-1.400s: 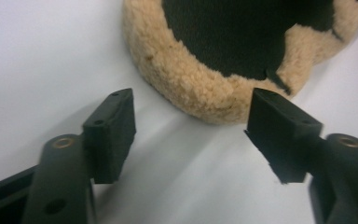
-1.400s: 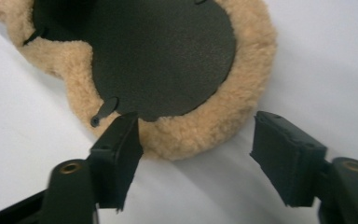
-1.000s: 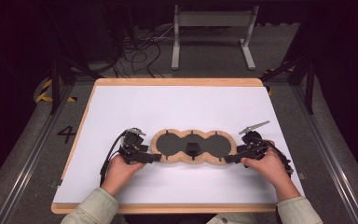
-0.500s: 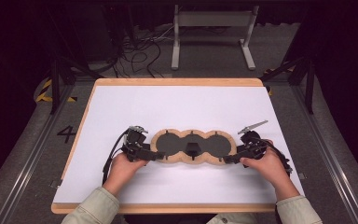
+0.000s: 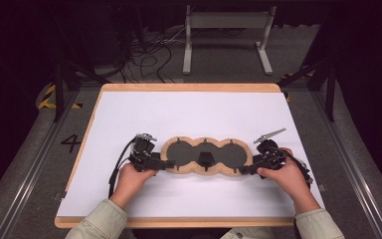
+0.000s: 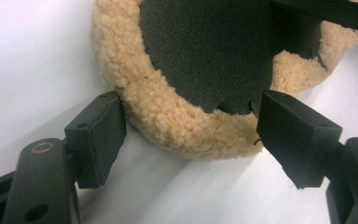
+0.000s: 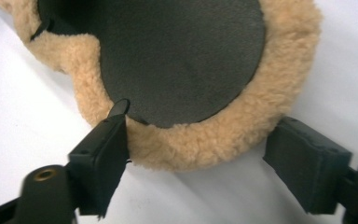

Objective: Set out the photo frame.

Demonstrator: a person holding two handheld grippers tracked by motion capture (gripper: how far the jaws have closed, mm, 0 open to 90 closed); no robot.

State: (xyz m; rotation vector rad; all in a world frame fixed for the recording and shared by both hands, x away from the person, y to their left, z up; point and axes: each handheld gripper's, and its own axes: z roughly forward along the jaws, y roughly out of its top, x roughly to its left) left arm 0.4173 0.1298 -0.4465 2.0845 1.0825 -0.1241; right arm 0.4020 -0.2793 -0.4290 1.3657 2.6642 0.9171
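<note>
The fleece-edged pad (image 5: 205,156) lies flat on the white sheet (image 5: 194,114) that covers the tabletop (image 5: 189,87), in the near half of it and about midway between the sheet's left and right edges. It is a long piece of three joined round lobes, each with a dark felt-like face ringed by tan fleece; a small black fitting (image 5: 205,158) sits on the middle lobe.

At the pad's left end is the left gripper (image 5: 163,163), held in the person's left hand (image 5: 131,178). In the left gripper view its fingers (image 6: 100,135) straddle the end lobe (image 6: 205,79) — one pad just touches the fleece rim from outside, the other stands at the rim's far side by the dark face. The gap is wide, and the fingers have just been closing a little with the lobe between them; no pinch on the fleece shows.

At the pad's right end the right gripper (image 5: 246,169) sits in the right hand (image 5: 283,175). In the right gripper view one of its fingers (image 7: 103,154) lies against the rim where fleece meets dark face (image 7: 177,60), the other stands clear of the fleece (a strip of white sheet shows between). These too have just been closing slightly around the lobe, without a grip yet.

Beyond the pad, the far half of the sheet is bare. Past the tabletop's far edge stand a grey metal frame (image 5: 226,30) and a tangle of cables (image 5: 149,55) on the floor; left of the tabletop, a "4" (image 5: 71,143) is marked on the floor.
</note>
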